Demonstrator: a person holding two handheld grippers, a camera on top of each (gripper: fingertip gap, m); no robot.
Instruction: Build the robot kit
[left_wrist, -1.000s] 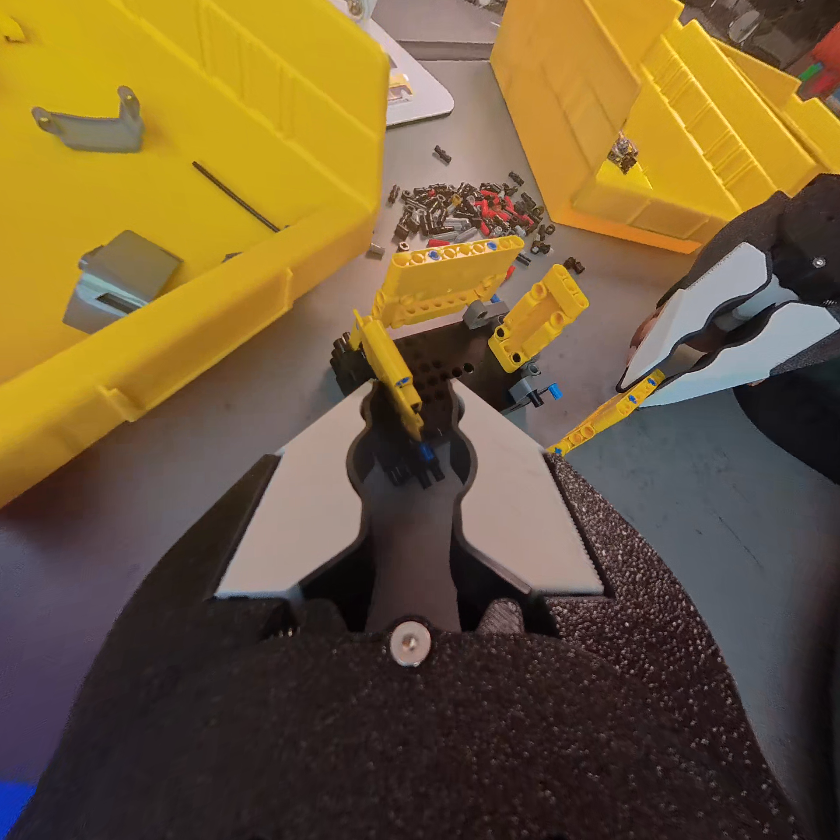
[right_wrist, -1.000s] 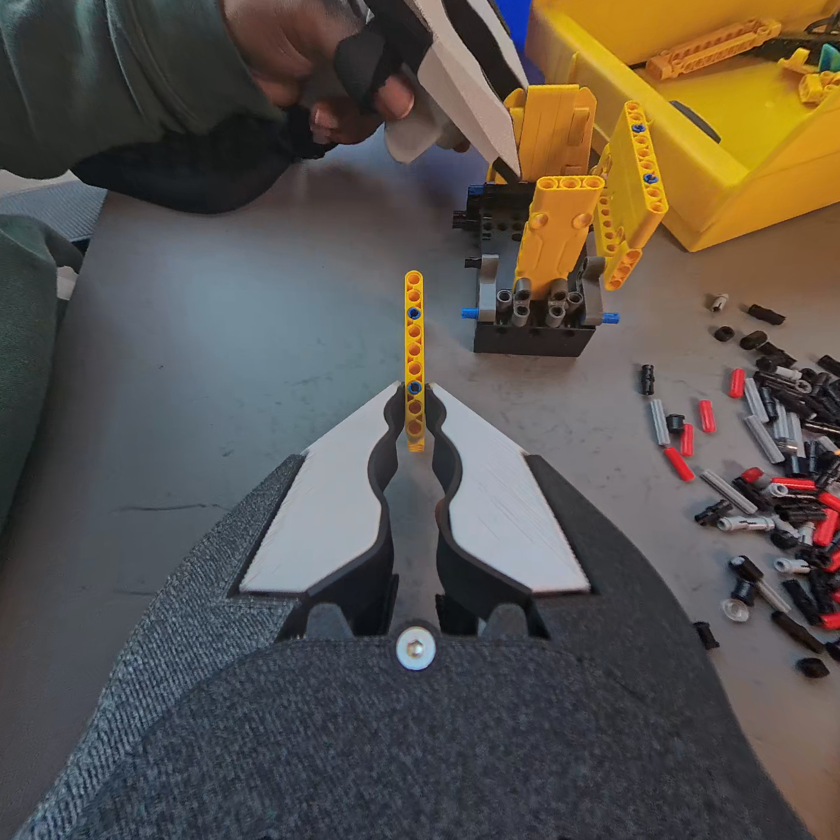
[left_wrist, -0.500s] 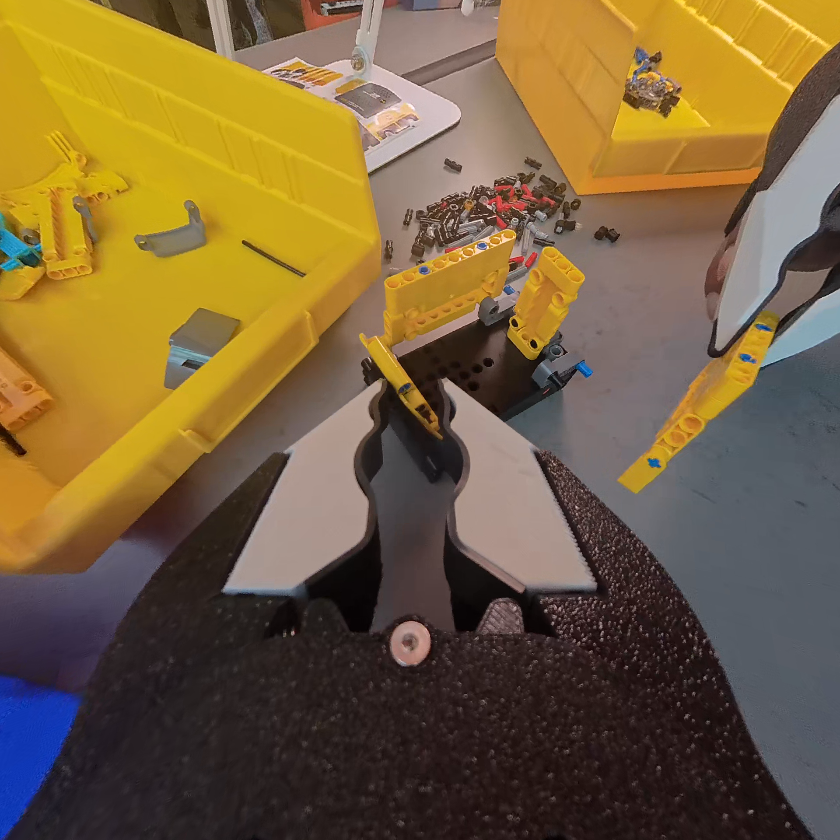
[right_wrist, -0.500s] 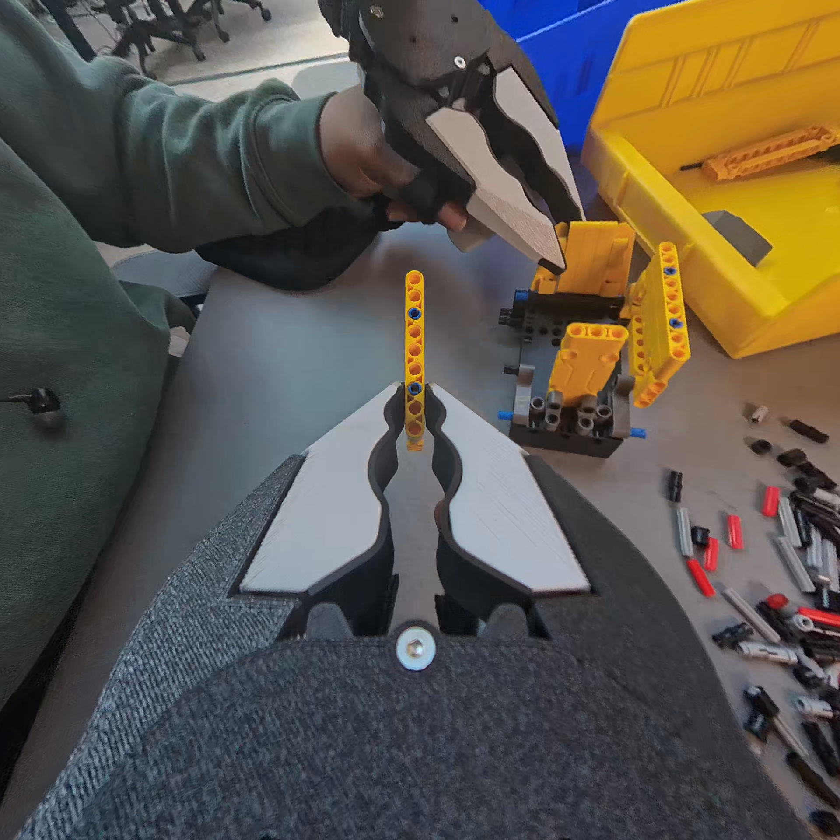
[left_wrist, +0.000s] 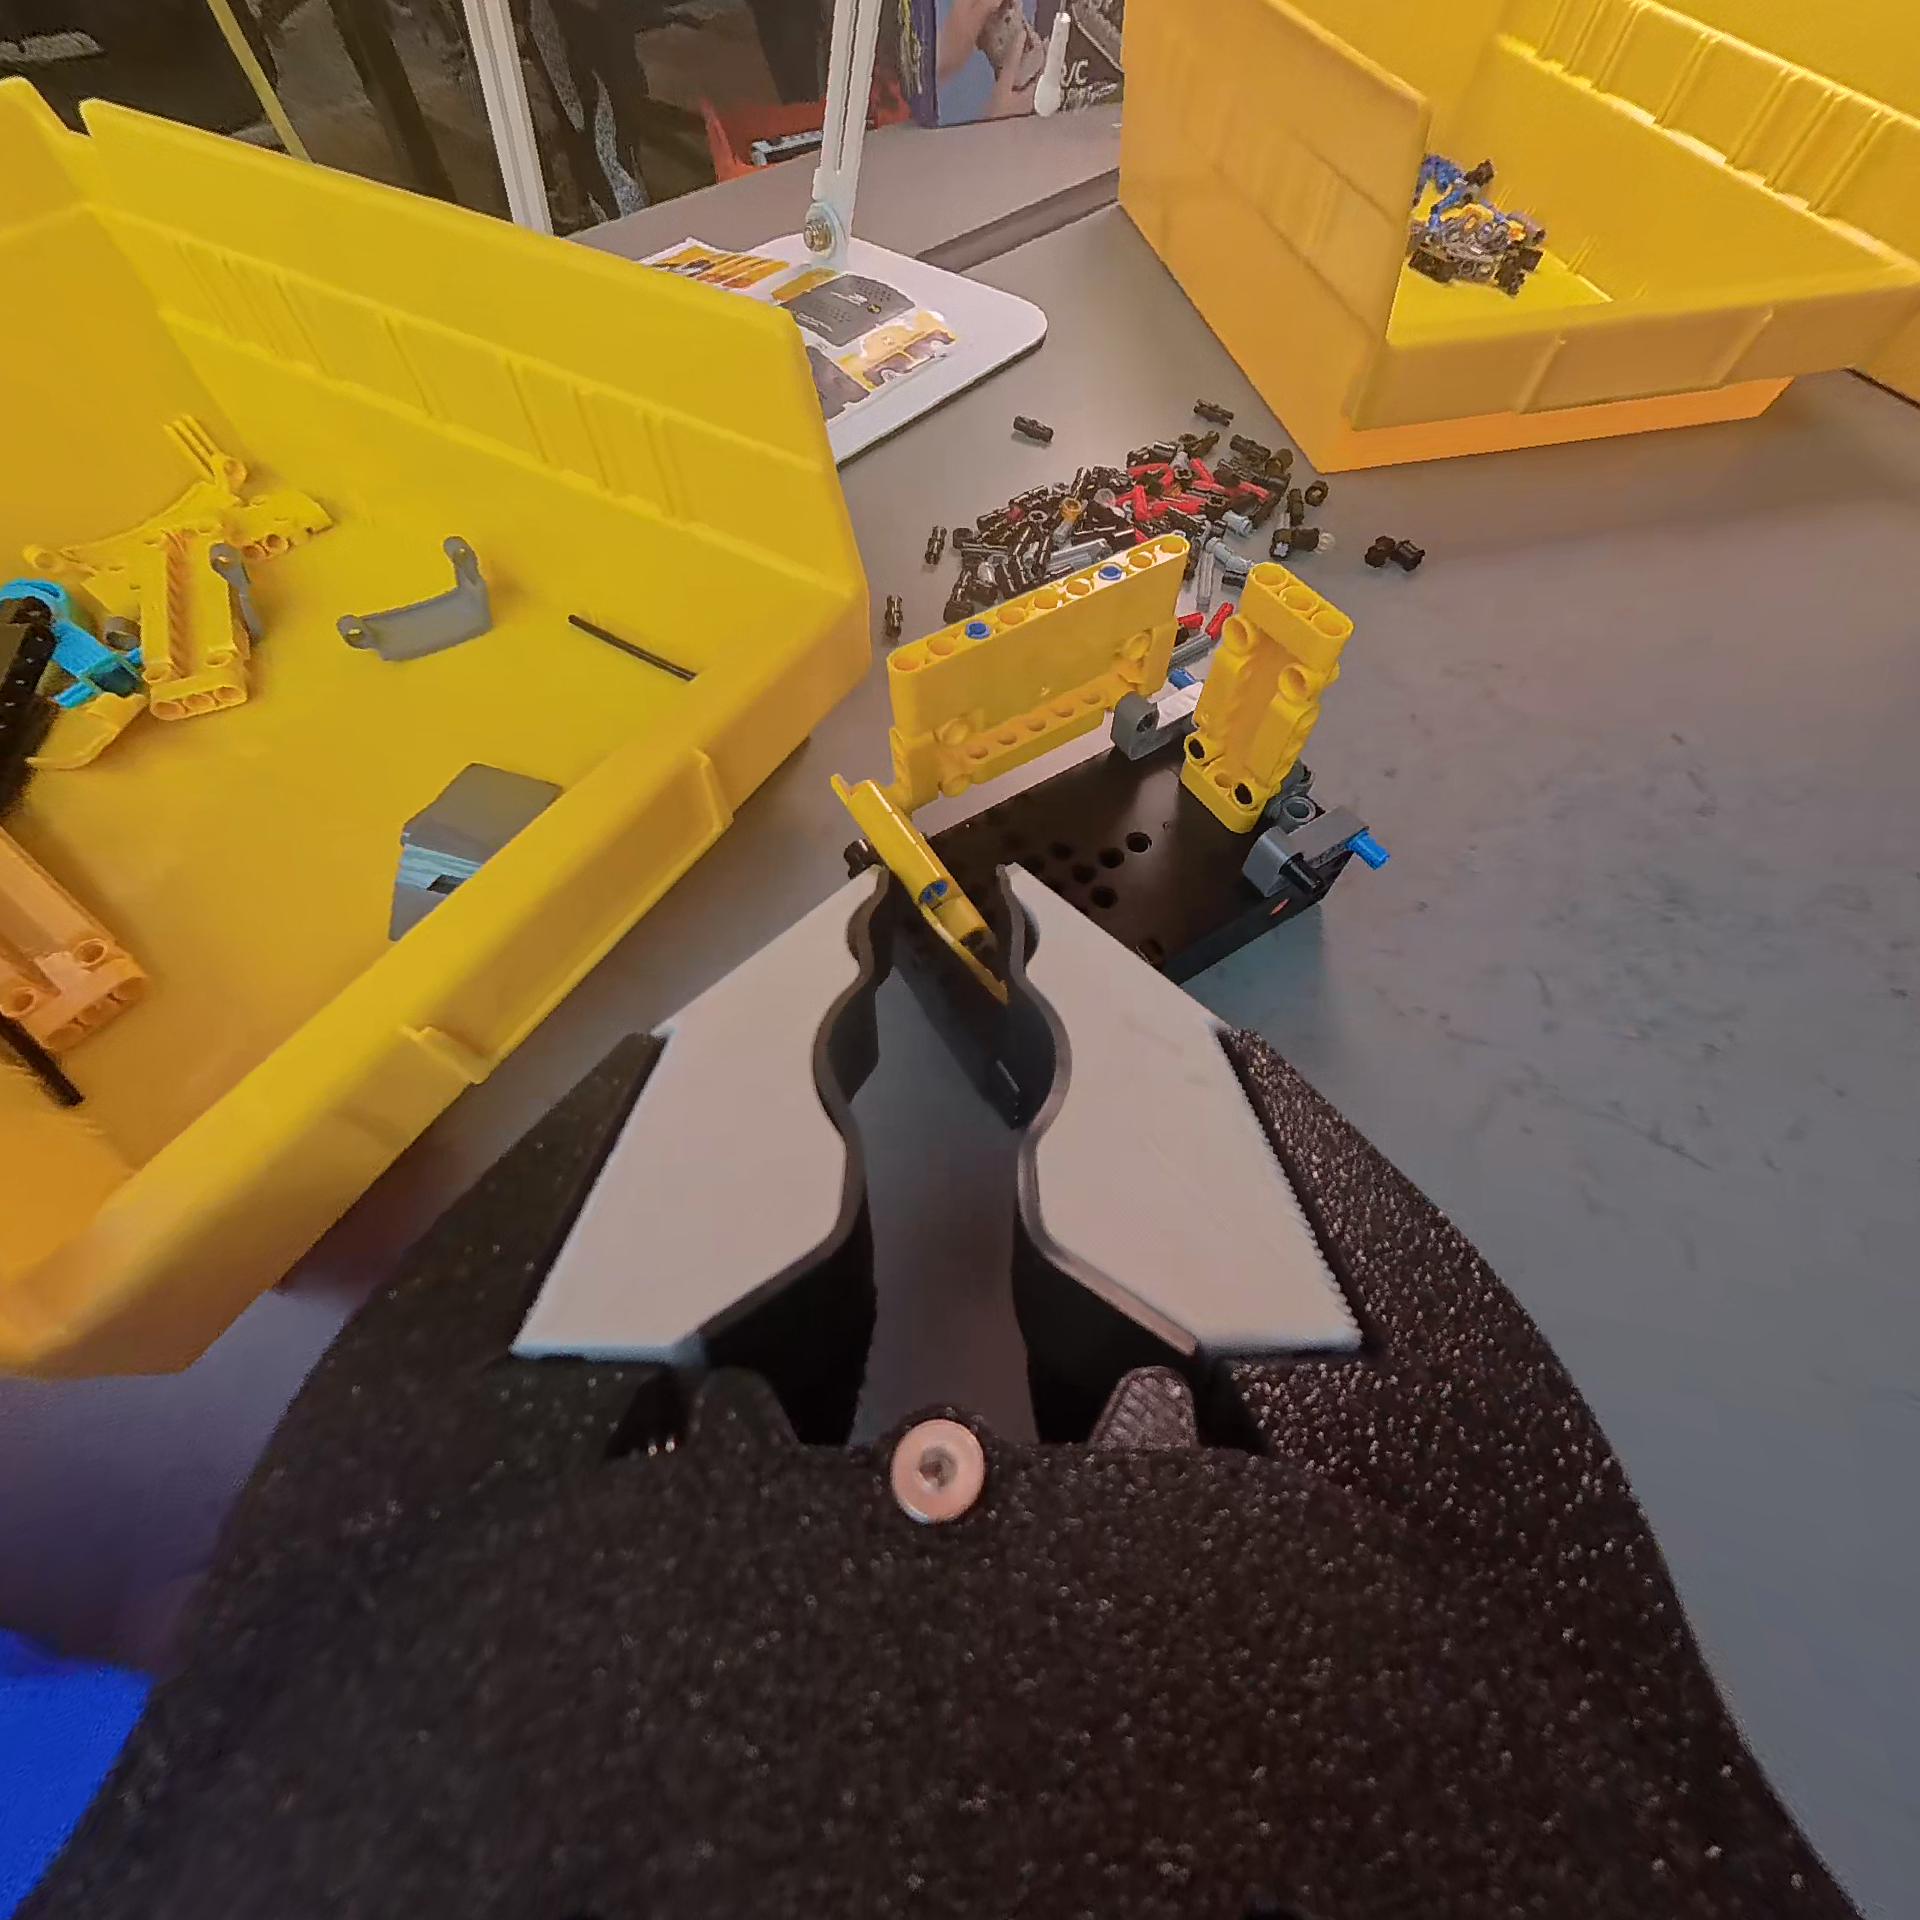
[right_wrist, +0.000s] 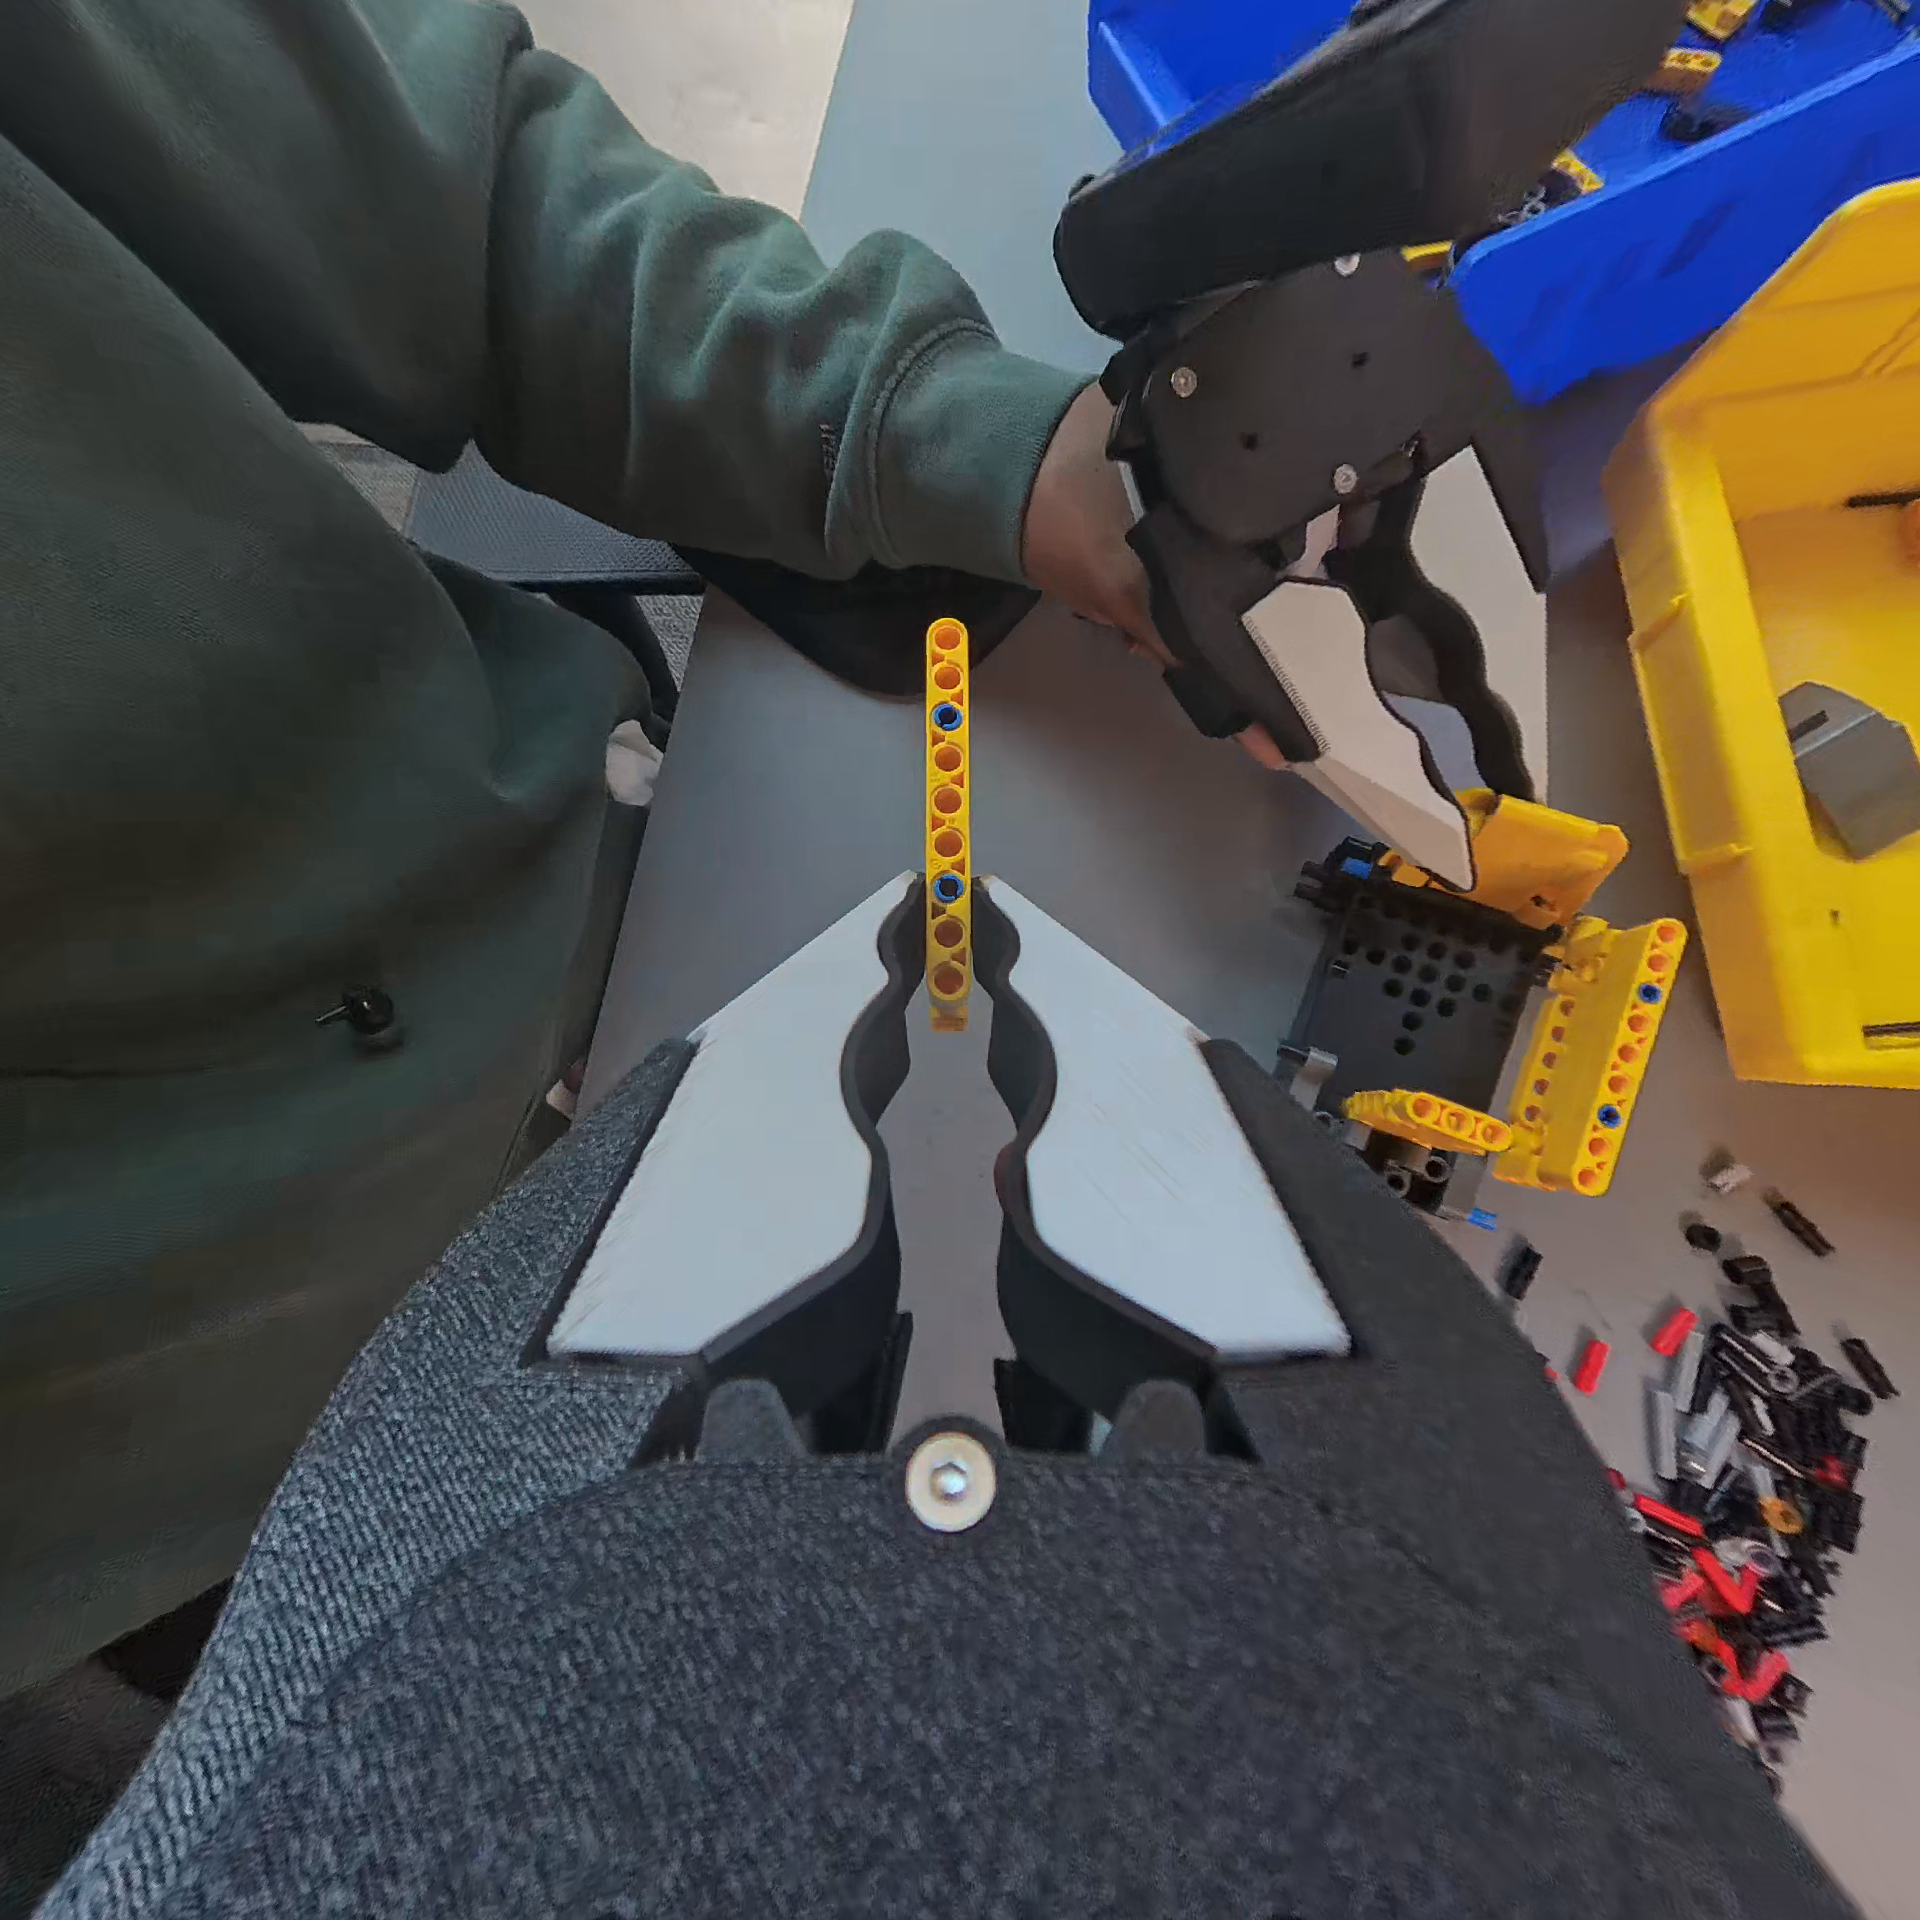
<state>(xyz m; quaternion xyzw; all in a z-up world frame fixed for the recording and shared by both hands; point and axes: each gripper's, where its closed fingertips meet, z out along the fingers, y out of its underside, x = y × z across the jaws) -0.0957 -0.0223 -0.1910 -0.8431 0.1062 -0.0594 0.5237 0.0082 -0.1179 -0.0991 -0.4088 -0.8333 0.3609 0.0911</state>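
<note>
Left gripper (left_wrist: 940, 904): my fingers clamp a yellow panel (left_wrist: 925, 883) that stands at the near end of the black base plate (left_wrist: 1132, 862), just beside the yellow bin (left_wrist: 582, 894). Right gripper (right_wrist: 948, 899): my fingers pinch the lower end of a yellow beam (right_wrist: 947, 790), upright, clear of the grey table (right_wrist: 790, 769). Loose pins (right_wrist: 1756, 1455) lie scattered far right.

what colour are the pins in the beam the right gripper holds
Blue, in the yellow beam; clearest in the right wrist view.
</note>
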